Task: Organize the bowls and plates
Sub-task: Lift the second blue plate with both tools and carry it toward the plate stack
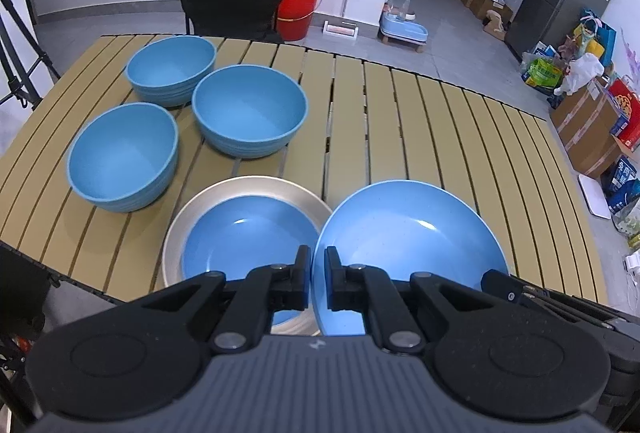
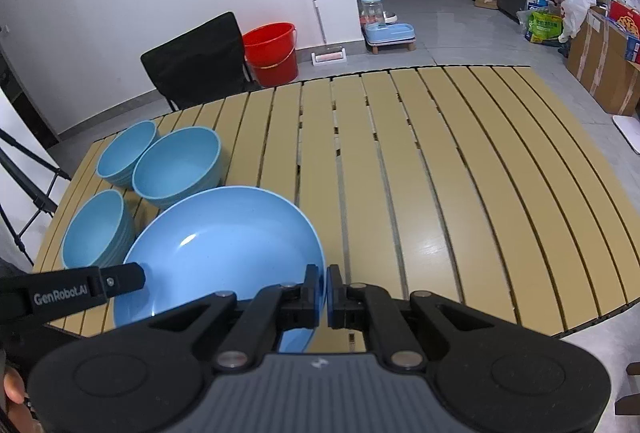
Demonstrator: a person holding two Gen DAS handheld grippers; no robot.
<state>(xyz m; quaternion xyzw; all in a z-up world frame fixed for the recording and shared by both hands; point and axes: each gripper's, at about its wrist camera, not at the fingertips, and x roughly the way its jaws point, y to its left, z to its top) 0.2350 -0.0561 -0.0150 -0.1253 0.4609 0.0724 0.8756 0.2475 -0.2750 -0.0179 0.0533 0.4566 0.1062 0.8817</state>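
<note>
Both tools (image 1: 317, 267) (image 2: 325, 285) clamp blue plate (image 1: 408, 229), face up

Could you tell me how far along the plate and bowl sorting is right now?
One blue plate already sits in the silver plate. Both the left gripper and right gripper grip a second blue plate by its rim. Three blue bowls remain unstacked.

The blue plate (image 1: 408, 229) looks like smooth, glossy plastic, catching bright glints. The silver plate (image 1: 256, 189) appears brushed metal, satin-dull. The blue bowls (image 1: 248, 113) are matt, ribbed outside. The slatted table (image 2: 440, 173) has a smooth, faintly sheened finish.
</note>
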